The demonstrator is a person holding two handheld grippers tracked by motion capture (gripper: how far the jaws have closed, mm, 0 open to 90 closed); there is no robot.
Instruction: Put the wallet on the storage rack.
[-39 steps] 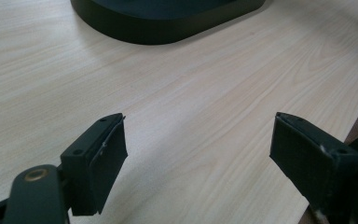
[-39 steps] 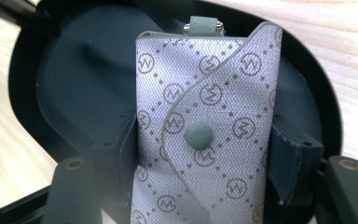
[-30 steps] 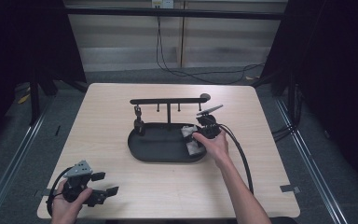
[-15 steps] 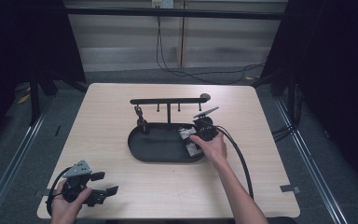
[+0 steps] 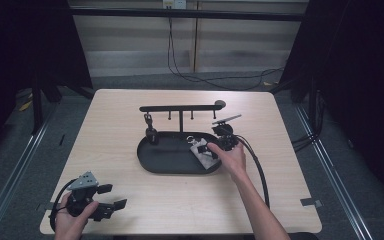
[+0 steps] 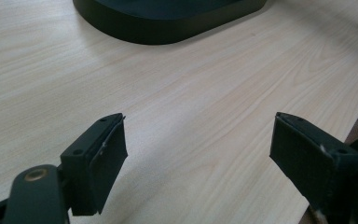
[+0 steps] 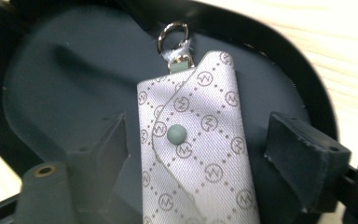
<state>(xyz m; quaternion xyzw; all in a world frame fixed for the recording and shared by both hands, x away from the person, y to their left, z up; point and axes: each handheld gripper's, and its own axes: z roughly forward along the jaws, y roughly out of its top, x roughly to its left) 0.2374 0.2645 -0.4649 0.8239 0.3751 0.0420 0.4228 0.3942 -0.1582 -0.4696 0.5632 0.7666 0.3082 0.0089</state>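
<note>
Pouch point(image 7: 193, 154): flat in tray point(image 5: 155, 157), at its 3 o'clock end. Right tool point(image 7: 196, 140): jaws just opened, astride, probably not gripping. Withdrawal straight back is advised, ring point(image 7: 172, 35) unsnagged. Left tool point(image 6: 198, 149): open, empty, over desk point(image 6: 191, 84).

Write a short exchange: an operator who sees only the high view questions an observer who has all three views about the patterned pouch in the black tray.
Operator: Is the right hand-held gripper clamped on the pouch?
Observer: No. Its jaws have just been opening. The pouch lies flat in the tray between them, and both pads stand clear of its sides.
Operator: Is the pouch's flap open or closed?
Observer: Closed. The flap lies folded down with a round snap on it, and a metal ring sticks out at the far end.
</note>
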